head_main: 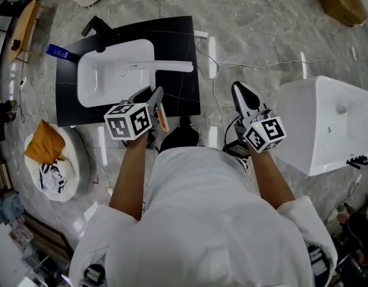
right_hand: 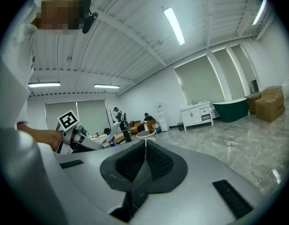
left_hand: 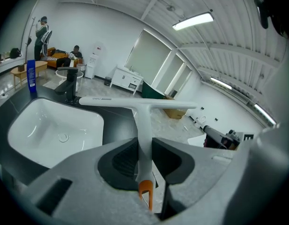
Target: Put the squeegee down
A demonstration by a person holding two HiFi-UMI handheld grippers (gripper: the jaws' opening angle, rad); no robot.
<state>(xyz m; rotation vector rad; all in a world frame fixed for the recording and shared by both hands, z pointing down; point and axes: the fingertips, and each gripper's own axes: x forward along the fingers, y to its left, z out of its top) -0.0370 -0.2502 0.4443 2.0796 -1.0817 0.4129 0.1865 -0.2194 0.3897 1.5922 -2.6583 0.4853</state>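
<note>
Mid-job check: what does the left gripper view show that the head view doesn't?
Only the left gripper view: how the left claw clamps the squeegee by its handle, plus people far behind. Only the head view: the person's forearms and an orange cloth. Both: the squeegee, white sink, black faucet and blue bottle.
</note>
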